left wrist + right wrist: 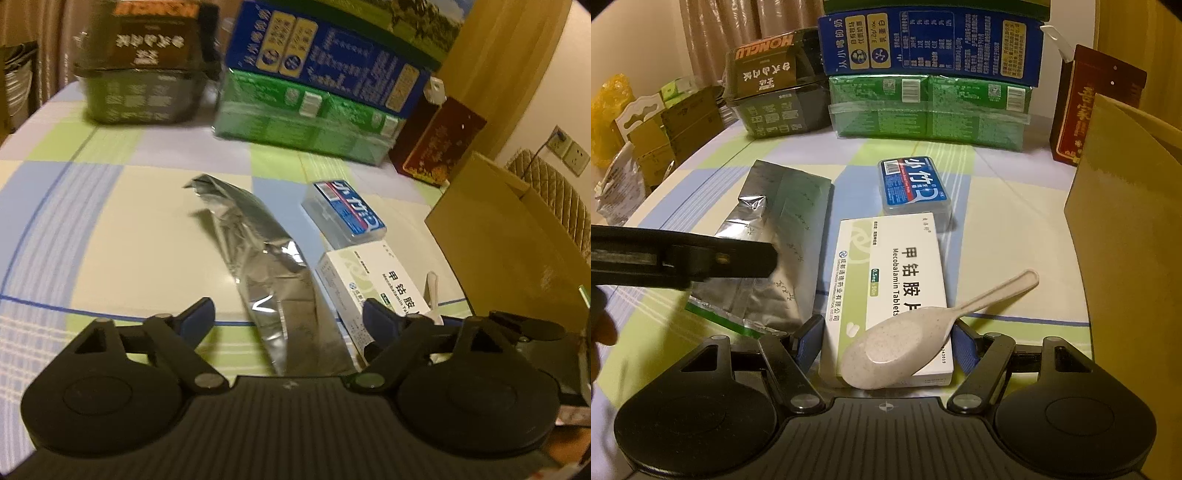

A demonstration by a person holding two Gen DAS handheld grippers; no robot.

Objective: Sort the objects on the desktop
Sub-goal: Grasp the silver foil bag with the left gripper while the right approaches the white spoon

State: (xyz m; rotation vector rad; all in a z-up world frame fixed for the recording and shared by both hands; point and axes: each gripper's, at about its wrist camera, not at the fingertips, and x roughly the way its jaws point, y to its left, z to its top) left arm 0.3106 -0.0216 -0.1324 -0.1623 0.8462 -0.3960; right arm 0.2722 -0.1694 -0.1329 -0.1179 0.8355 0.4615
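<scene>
A silver foil pouch (264, 258) lies on the checked tablecloth, its near end between the jaws of my open left gripper (284, 314). It also shows in the right wrist view (783, 229). A white medicine box (886, 288) lies to its right, with a speckled beige spoon (905, 343) resting on it. My right gripper (886, 339) is open, with its blue pads on either side of the box's near end. A blue floss box (914, 188) lies beyond. The medicine box (354, 280) and floss box (343, 214) also show in the left wrist view.
Stacked blue and green cartons (931, 74) and dark boxes (772, 88) stand at the table's far edge. A red box (1086, 107) and a brown paper bag (1126, 221) stand at the right. Cardboard boxes (665, 136) sit beyond the left edge.
</scene>
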